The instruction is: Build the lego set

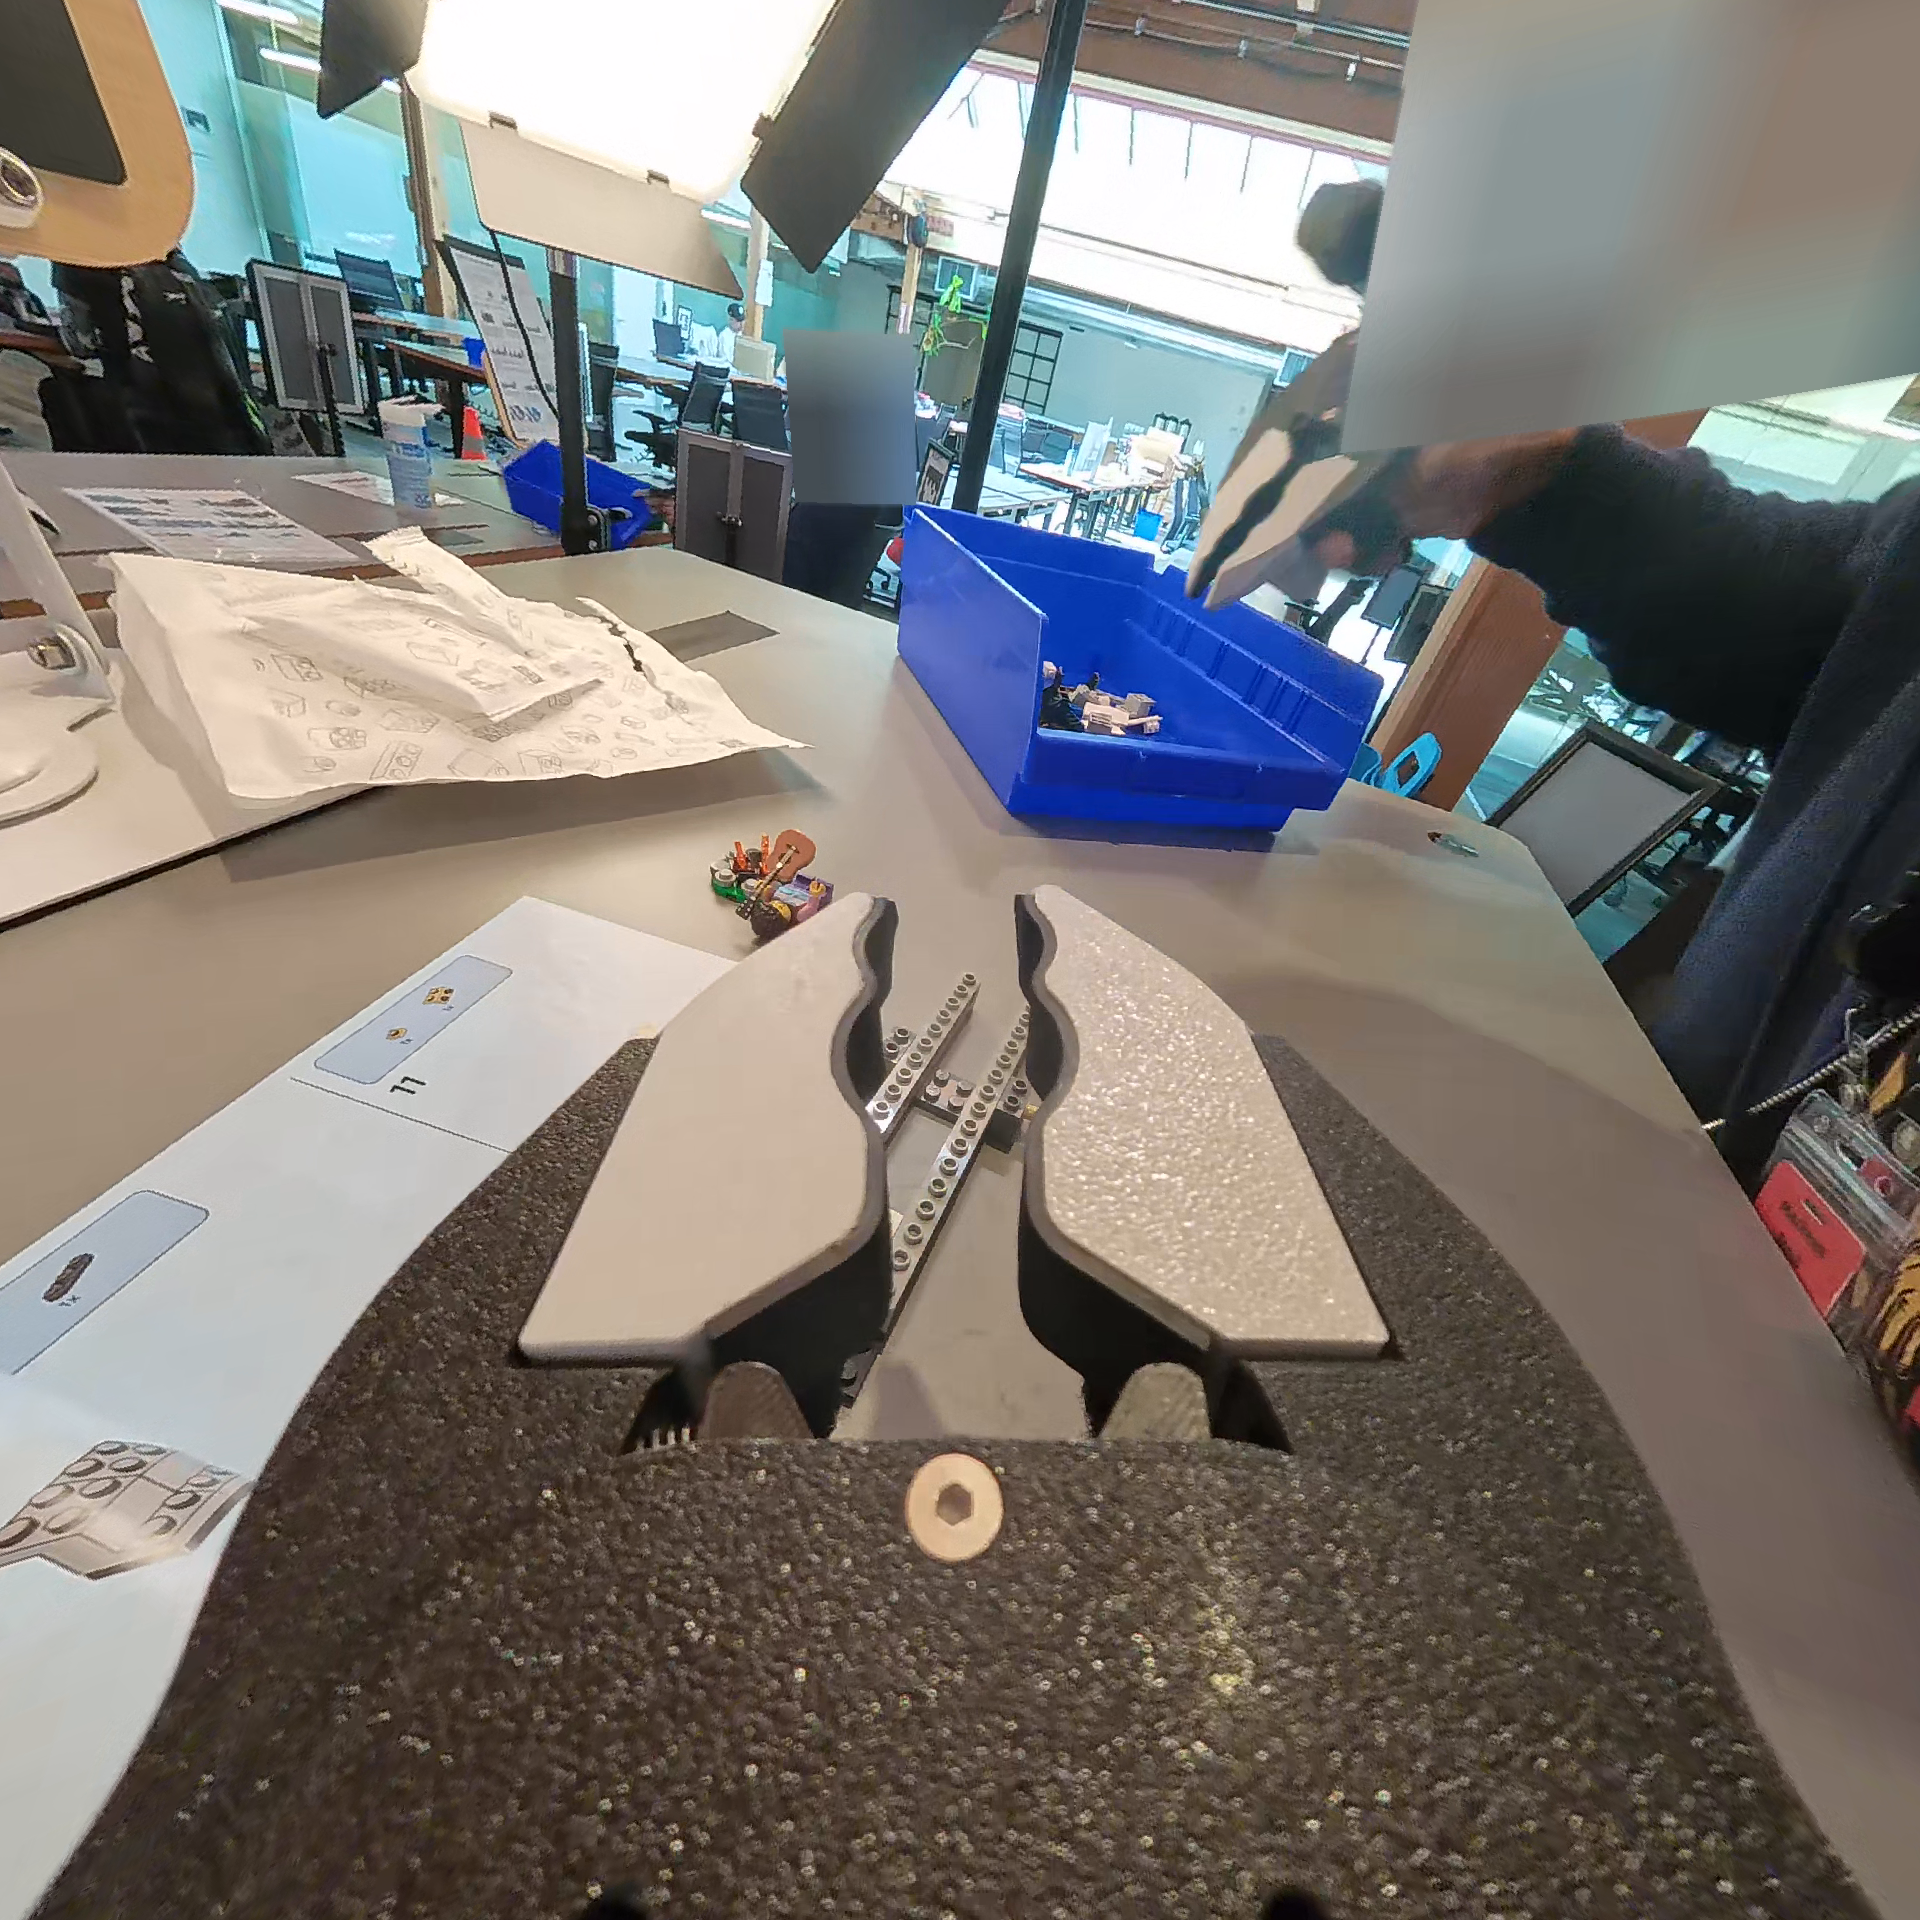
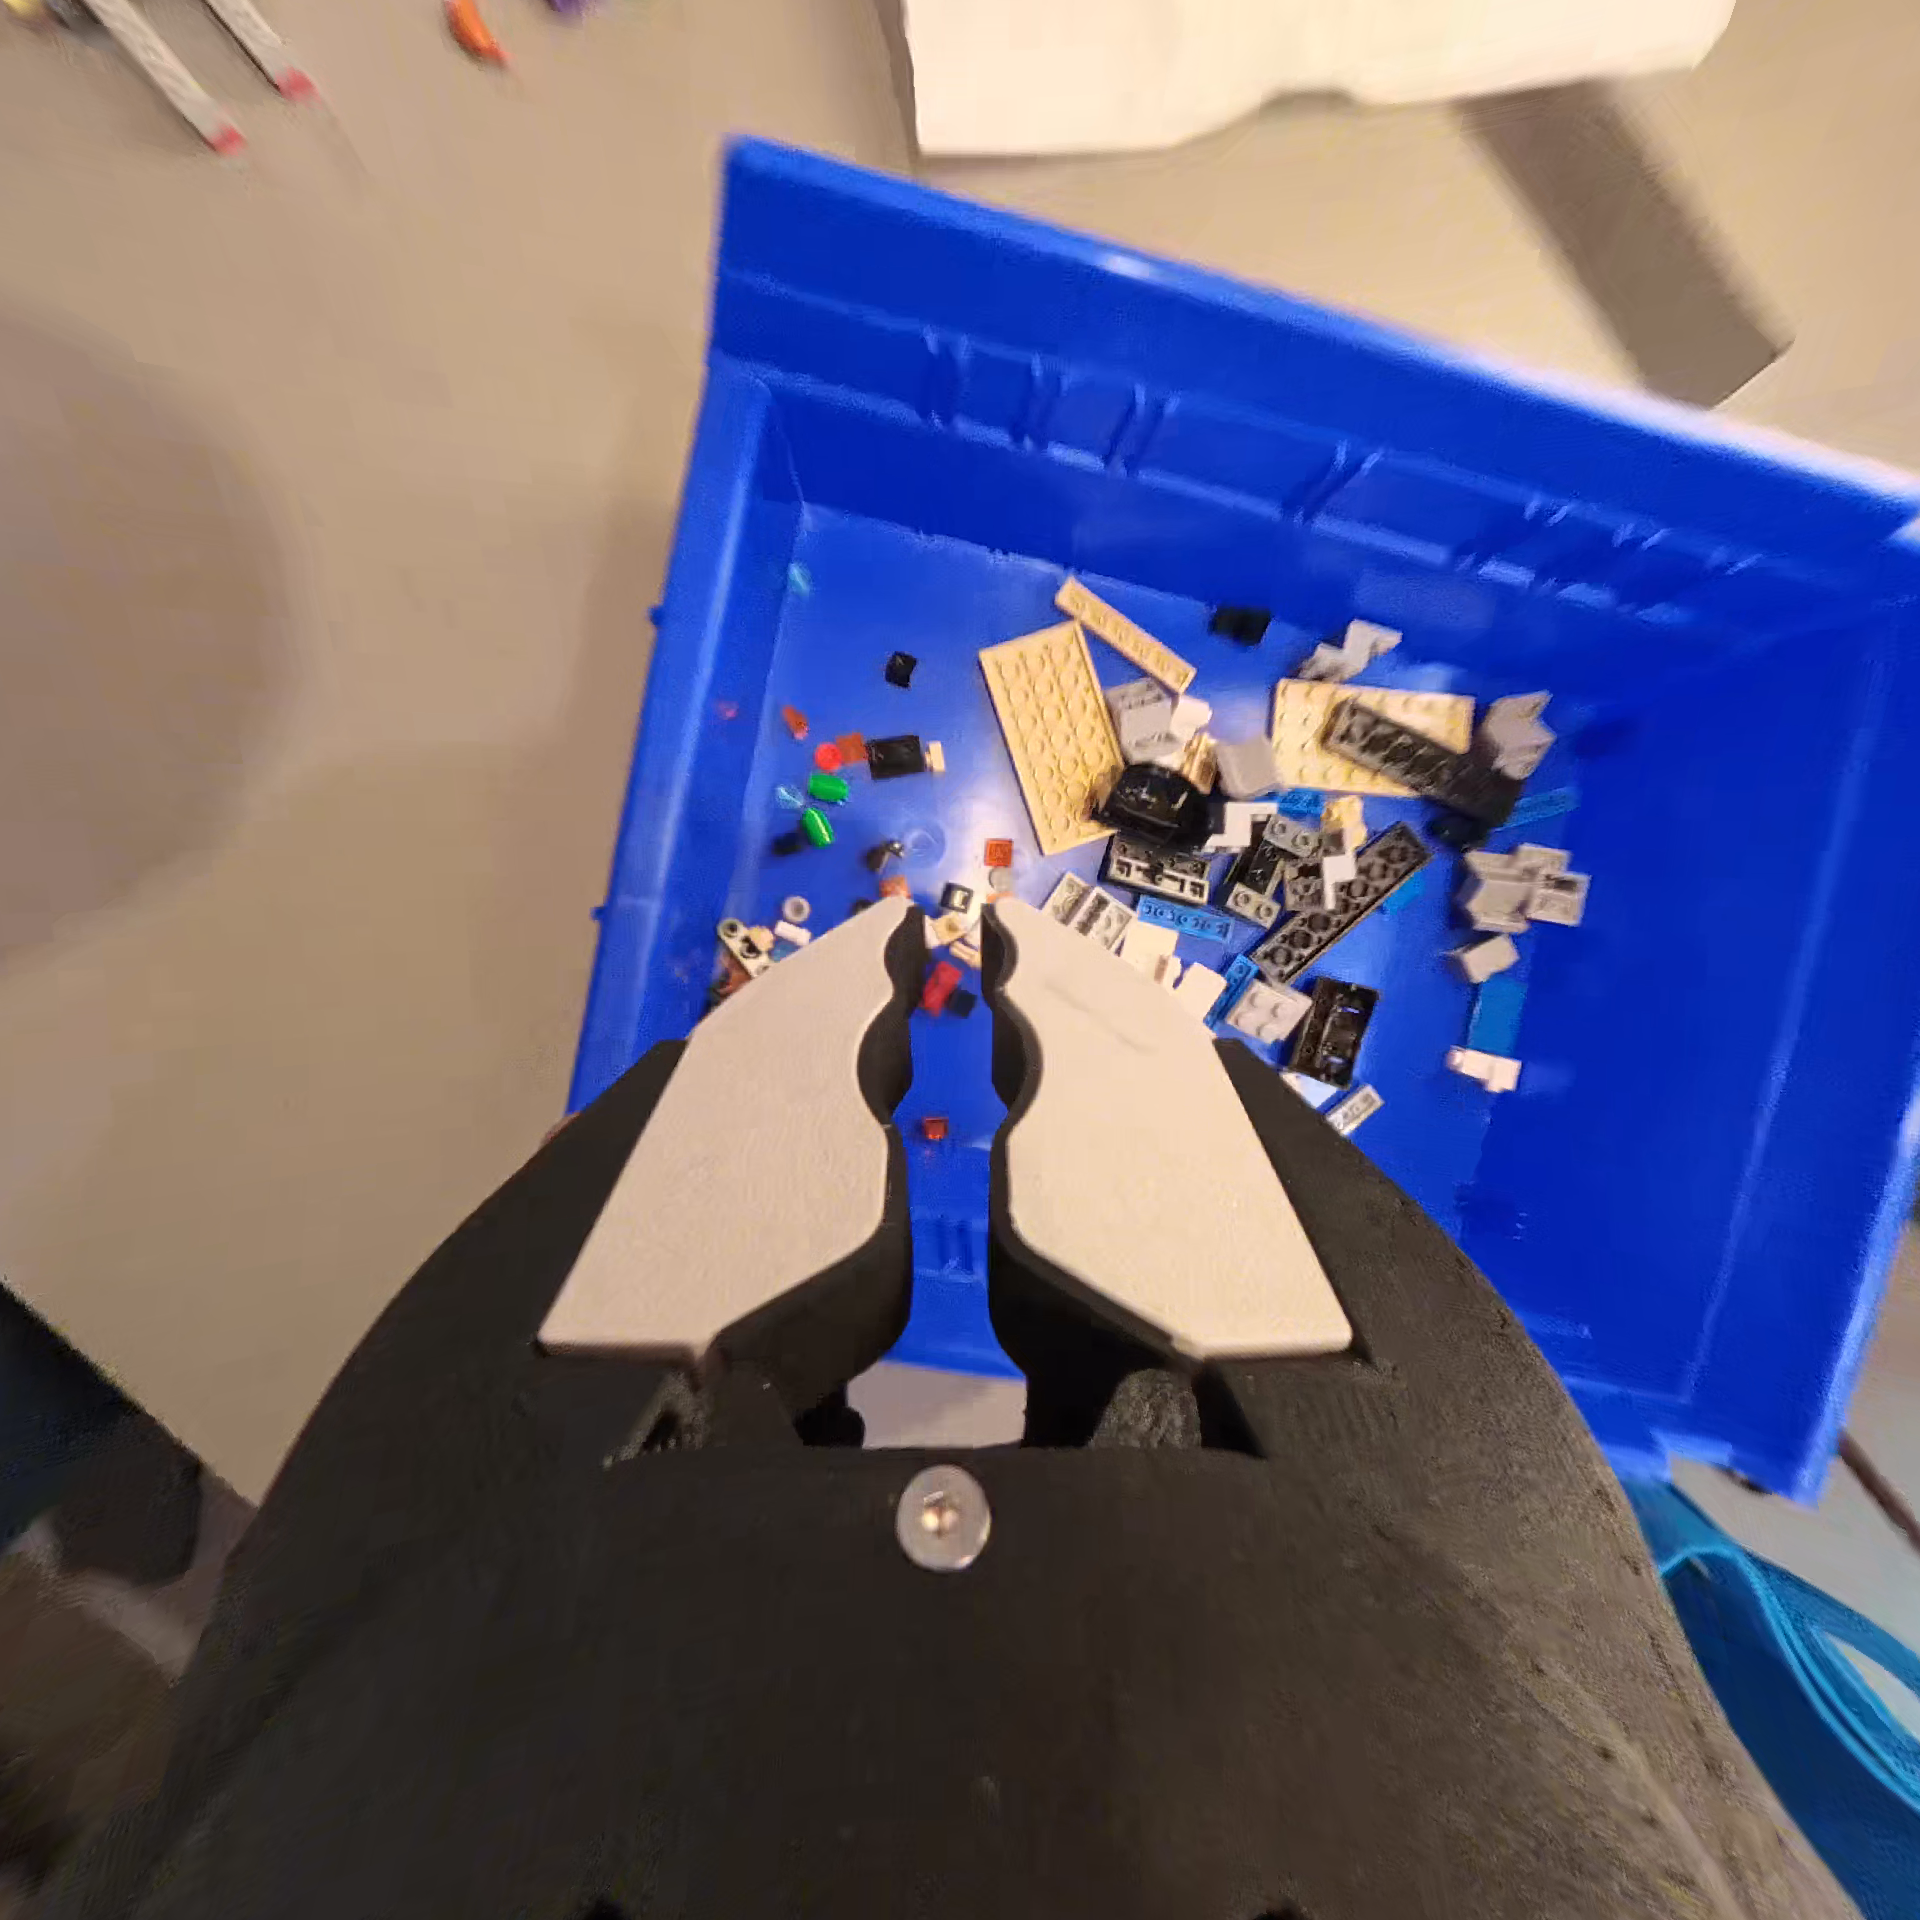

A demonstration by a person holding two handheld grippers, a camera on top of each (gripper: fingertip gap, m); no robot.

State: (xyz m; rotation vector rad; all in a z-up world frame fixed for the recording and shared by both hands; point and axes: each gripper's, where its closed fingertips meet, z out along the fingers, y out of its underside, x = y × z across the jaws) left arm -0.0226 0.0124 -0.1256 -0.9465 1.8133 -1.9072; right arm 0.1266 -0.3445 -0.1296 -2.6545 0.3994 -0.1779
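- Left view, far left: white stand (image 1: 42,717) on the grey table (image 1: 1299,987); beside it a torn white paper bag (image 1: 416,696) printed with brick outlines.
- Near left: instruction booklet (image 1: 343,1122) lies flat, open to part diagrams.
- Centre: small coloured brick cluster with a brown guitar piece (image 1: 774,878) sits on the table just ahead of the left fingertip.
- Left gripper (image 1: 954,914): fingers spread, tips apart. Grey studded frame (image 1: 951,1081) of long thin beams lies between and under the fingers; contact with the pads cannot be told.
- Right of centre: blue bin (image 1: 966,644) stands on the table beyond the gripper, a few grey and black pieces visible in one corner.
- Far right: right gripper (image 1: 1236,551), fingers close together, points down over the bin's far side, carried by a person in a dark sleeve (image 1: 1662,613).
- Right view, left: bare table, with blurred strips at the top edge.
- Right gripper, own view: fingers (image 2: 821,977) narrowly apart, tips just above the bin floor among small loose parts; a tiny tan piece (image 2: 951,925) sits at the tips, grip on it unclear. Small red piece (image 2: 940,985) shows through the gap behind the tips.
- Right of the tips: tan plates (image 2: 1049,748), black and dark grey plates (image 2: 1340,904), light grey bricks (image 2: 1522,883) heaped on the bin floor.
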